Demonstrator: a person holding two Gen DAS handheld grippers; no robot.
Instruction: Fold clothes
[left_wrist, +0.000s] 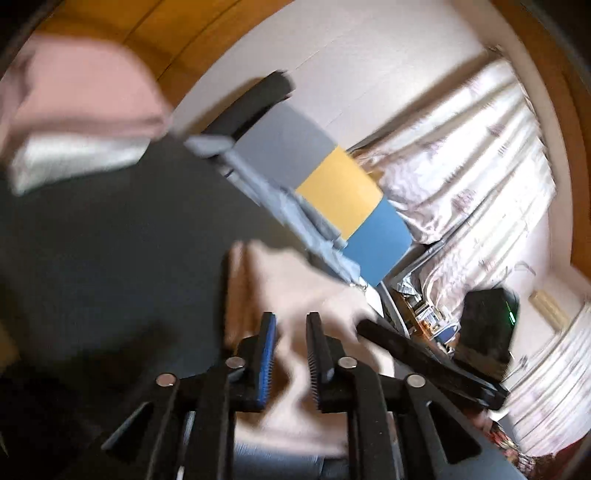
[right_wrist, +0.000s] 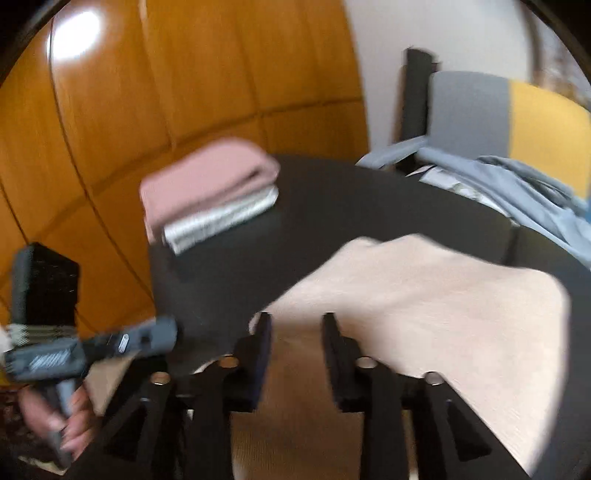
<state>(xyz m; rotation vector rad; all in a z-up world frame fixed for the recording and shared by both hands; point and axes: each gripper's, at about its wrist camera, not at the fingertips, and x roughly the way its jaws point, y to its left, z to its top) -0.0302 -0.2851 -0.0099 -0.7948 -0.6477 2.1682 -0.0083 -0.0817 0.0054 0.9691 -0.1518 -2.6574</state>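
Cream garment (right_wrist: 424, 314), soft and lightly creased, lies lower right on the dark table (right_wrist: 332, 206). Folded pink cloth (right_wrist: 207, 173) over a white cloth (right_wrist: 221, 219), upper left. Right gripper (right_wrist: 297, 321) angled down, jaws partly apart above the cream fabric, gripping nothing. Left gripper (left_wrist: 291, 321) narrowly parted; hold unclear through blur.

Beige garment (right_wrist: 424, 310): near edge hidden under your right gripper (right_wrist: 297, 354).
Folded stack (left_wrist: 81, 122): motion-blurred; your layers are indistinct.
Worktop (left_wrist: 110, 258): cut off at left.
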